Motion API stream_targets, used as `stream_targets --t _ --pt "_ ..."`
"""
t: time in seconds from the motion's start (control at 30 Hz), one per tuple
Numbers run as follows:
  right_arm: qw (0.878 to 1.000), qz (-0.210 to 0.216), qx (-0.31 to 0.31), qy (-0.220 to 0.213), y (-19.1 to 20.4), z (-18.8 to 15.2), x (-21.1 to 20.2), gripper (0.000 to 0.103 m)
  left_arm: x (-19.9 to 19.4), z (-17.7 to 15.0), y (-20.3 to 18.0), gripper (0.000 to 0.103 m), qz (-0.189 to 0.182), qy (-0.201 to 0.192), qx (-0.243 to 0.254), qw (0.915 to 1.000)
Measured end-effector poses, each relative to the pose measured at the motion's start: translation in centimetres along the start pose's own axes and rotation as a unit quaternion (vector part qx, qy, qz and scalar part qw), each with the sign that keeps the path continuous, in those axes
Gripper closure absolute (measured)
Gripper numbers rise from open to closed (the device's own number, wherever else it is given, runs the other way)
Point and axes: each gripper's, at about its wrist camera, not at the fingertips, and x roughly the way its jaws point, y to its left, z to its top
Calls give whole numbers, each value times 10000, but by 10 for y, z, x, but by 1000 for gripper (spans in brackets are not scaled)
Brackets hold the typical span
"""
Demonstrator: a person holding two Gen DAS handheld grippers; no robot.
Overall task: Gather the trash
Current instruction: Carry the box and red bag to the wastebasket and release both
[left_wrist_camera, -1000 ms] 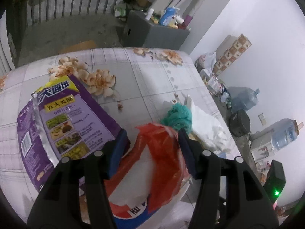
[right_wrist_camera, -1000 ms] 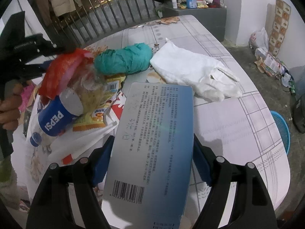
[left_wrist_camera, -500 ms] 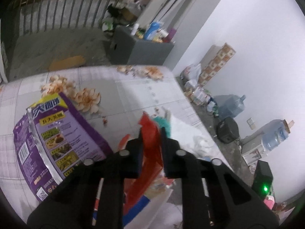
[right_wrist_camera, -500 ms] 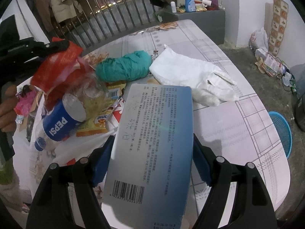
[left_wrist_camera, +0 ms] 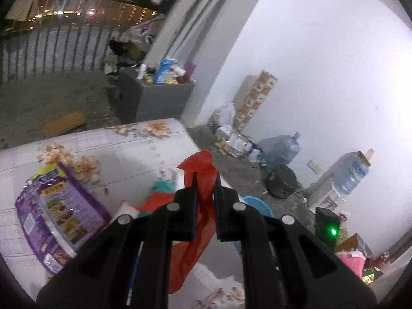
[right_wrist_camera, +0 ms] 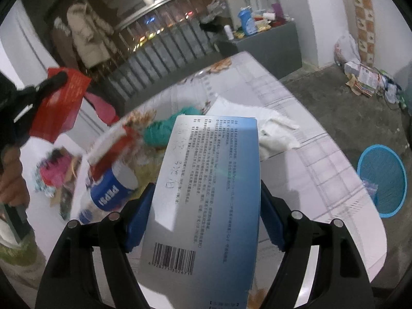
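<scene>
l claw (left_wrist_camera: 205, 182) pinching red wrapper (left_wrist_camera: 199, 170)

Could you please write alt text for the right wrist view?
The right claw grips a blue-and-white printed box above a flowered table. Beyond lie a Pepsi bottle, teal cloth and white cloth; at left, the left claw holds a red wrapper.

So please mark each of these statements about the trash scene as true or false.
1. The left tool is shut on a red wrapper. True.
2. The right tool is empty. False: it holds a blue-and-white box.
3. A Pepsi bottle lies on the table. True.
4. The blue basket stands on the table. False: it is on the floor beside it.
</scene>
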Motion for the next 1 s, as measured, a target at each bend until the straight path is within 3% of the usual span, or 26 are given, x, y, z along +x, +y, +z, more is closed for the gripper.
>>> stream_targets --t 0.17,0.3,0.37,0.5,0.63,0.9,0.93,1.0 --pt "9975 -72 575 -405 -41 5 -32 29 32 0 -41 95 -409 252 184 9987" --pt "9852 -194 1452 -892 -104 3 -71 29 83 -4 -86 95 -794 746 382 9933" --pt "9733 -229 1992 -1114 -142 -3 -89 29 118 -7 -114 95 -993 1113 488 9876" --pt "9342 -280 3237 -1470 -228 -25 -117 29 202 -20 -171 95 -1262 1907 661 9712" --pt "8964 -198 4113 -1642 -296 -51 -124 29 284 -45 -224 95 -1284 2570 1019 9524" --pt "8416 -8 5132 -1686 -405 -71 -91 27 399 -87 -308 95 -1401 3117 1520 9274" --pt "8381 -11 5191 -1676 -415 -70 -88 27 415 -91 -316 90 -1404 3111 1605 9261" --pt "8299 -71 5334 -1637 -442 -67 -73 20 449 -97 -326 57 -1242 3179 1727 9239"
